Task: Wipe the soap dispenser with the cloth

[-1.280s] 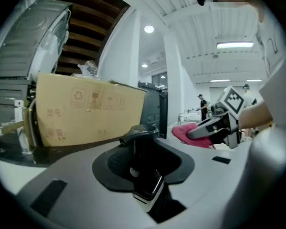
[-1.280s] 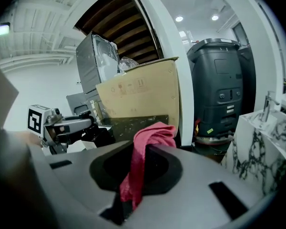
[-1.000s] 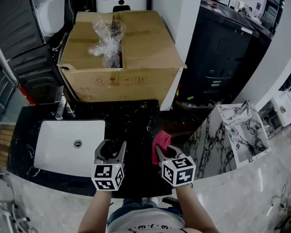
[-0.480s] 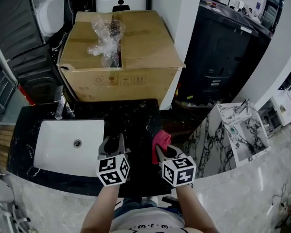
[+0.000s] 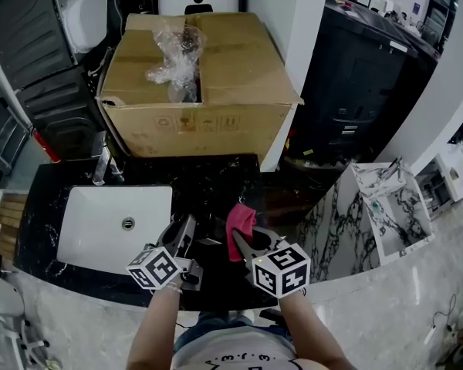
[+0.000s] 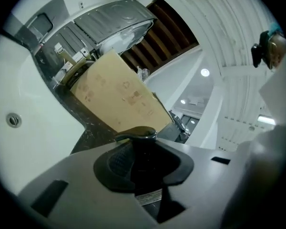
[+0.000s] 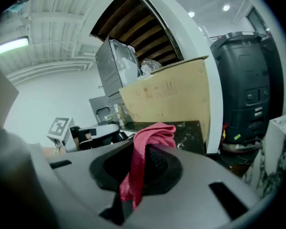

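Observation:
In the left gripper view a black soap dispenser (image 6: 142, 154) with a flat pump head sits between the jaws. My left gripper (image 6: 143, 163) is shut on it, its jaws having just been closing round it. From the head view this gripper (image 5: 187, 233) lies rolled on its side over the black counter (image 5: 216, 183), and the dark dispenser barely shows there. My right gripper (image 5: 243, 243) is shut on a red cloth (image 5: 241, 222), which bunches above the jaws and hangs down between them (image 7: 145, 144). The two grippers stand close side by side.
A white sink (image 5: 112, 226) with a faucet (image 5: 100, 168) lies left of the grippers. A large cardboard box (image 5: 208, 83) with crumpled plastic wrap (image 5: 174, 60) stands behind the counter. A marble-patterned cabinet (image 5: 386, 206) is at the right, dark appliances at the far left.
The left gripper has rolled over, its marker cube swinging left, and its jaws have narrowed onto the dispenser. The right gripper has carried the cloth up and left, closer to the left gripper.

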Action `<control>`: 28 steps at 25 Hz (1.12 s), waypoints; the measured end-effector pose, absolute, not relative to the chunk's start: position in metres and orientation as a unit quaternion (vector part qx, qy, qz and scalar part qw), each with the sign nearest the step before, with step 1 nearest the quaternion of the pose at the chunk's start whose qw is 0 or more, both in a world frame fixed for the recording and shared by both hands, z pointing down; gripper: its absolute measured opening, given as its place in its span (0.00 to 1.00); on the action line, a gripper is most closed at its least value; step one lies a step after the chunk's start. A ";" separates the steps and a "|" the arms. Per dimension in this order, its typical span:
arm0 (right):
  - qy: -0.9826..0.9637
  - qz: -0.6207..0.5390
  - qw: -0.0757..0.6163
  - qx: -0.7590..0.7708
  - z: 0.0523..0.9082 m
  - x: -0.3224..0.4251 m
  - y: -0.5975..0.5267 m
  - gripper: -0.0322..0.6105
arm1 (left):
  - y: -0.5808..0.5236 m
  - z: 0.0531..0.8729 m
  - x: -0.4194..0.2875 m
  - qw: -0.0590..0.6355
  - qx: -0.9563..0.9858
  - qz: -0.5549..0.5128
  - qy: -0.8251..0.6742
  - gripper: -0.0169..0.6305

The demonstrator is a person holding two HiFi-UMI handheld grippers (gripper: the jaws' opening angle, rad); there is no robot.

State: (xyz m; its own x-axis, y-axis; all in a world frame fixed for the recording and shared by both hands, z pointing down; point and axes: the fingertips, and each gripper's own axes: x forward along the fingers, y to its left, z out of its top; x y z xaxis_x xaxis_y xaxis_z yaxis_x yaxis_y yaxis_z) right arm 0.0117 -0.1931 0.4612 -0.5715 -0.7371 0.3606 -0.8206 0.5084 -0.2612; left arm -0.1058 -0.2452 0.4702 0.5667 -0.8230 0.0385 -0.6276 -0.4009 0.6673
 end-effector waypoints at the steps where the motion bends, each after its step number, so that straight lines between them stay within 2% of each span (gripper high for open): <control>1: -0.872 0.199 0.097 0.437 0.455 0.001 -0.193 0.13 | -0.245 0.470 -0.106 0.324 0.823 -0.148 -0.443 0.19; 4: -0.891 0.180 0.099 0.406 0.446 -0.029 -0.194 0.13 | -0.245 0.470 -0.105 0.319 0.824 -0.138 -0.448 0.19; 8: -0.887 0.167 0.150 0.404 0.463 -0.044 -0.195 0.13 | -0.245 0.471 -0.106 0.322 0.821 -0.129 -0.454 0.19; 19: -0.834 0.219 0.211 0.461 0.508 -0.003 -0.192 0.13 | -0.246 0.473 -0.110 0.320 0.821 -0.122 -0.458 0.19; 28: -0.859 0.203 0.122 0.455 0.459 -0.016 -0.219 0.13 | -0.247 0.475 -0.111 0.328 0.818 -0.123 -0.456 0.19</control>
